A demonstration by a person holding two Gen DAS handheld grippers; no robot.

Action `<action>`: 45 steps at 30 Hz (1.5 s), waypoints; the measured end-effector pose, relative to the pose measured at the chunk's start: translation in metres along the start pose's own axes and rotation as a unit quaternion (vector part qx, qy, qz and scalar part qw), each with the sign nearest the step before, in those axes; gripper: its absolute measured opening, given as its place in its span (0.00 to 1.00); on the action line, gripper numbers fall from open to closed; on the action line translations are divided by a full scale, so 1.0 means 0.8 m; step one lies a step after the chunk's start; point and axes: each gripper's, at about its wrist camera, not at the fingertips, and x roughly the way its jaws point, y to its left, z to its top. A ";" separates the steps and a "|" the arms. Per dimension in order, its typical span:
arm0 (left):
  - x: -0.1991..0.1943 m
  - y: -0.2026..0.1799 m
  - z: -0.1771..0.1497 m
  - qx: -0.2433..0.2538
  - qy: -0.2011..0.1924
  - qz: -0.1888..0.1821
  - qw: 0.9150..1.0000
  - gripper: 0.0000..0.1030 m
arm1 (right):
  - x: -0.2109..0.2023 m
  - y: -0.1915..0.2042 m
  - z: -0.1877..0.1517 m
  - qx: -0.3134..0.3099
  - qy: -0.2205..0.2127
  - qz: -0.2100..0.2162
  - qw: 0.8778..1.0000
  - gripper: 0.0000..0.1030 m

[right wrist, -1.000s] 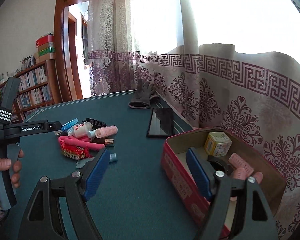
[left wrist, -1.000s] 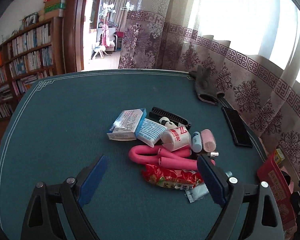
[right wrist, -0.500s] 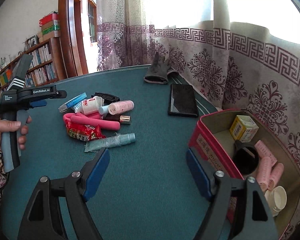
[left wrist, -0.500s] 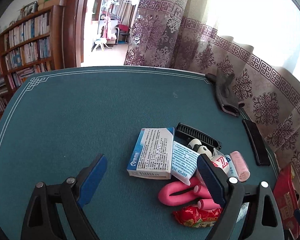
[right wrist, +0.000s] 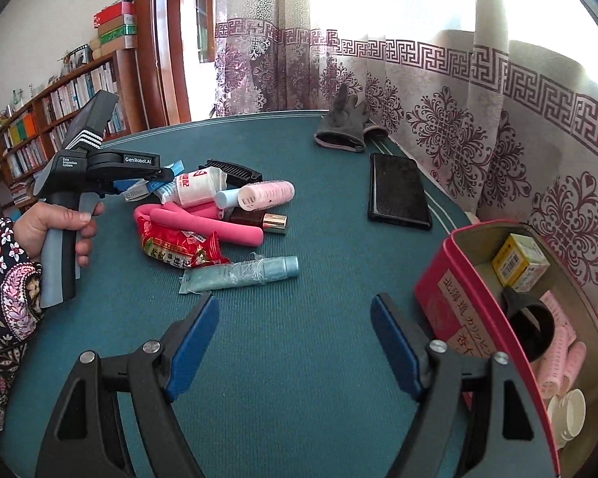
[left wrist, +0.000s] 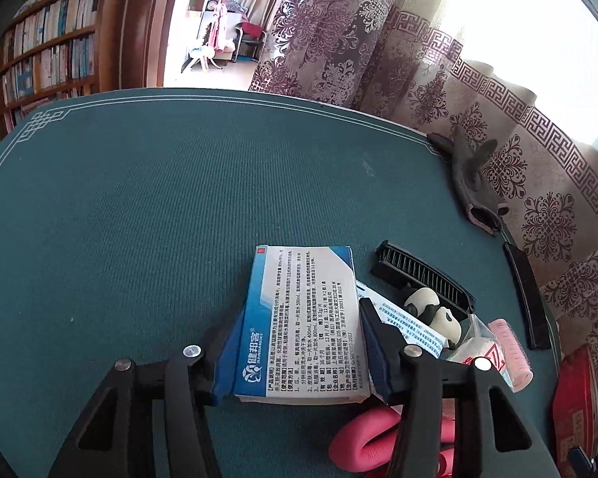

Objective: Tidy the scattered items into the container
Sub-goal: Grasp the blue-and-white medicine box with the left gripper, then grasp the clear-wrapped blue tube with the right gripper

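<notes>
Left gripper (left wrist: 301, 342), low centre of its view, was closing on the blue-and-white box (left wrist: 303, 322), pads flanking it. Right gripper (right wrist: 295, 342) gaped empty over green table (right wrist: 319, 318); red container (right wrist: 450, 302) at lower right.

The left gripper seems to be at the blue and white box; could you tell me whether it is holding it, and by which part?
The left gripper is closing on the blue and white box, its pads at the two long sides near the box's near end. The right gripper holds nothing.
</notes>
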 end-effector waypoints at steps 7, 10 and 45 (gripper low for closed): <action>-0.010 0.010 -0.005 -0.014 -0.011 -0.004 1.000 0.54 | 0.038 -0.004 0.020 0.019 0.023 0.035 0.999 0.79; -0.016 0.013 -0.003 -0.020 -0.020 -0.004 1.000 0.54 | 0.055 -0.001 0.026 0.020 0.038 0.042 0.998 0.79; -0.031 0.026 -0.004 -0.055 -0.039 -0.012 0.998 0.54 | 0.069 0.033 0.000 -0.050 0.064 0.030 0.996 0.24</action>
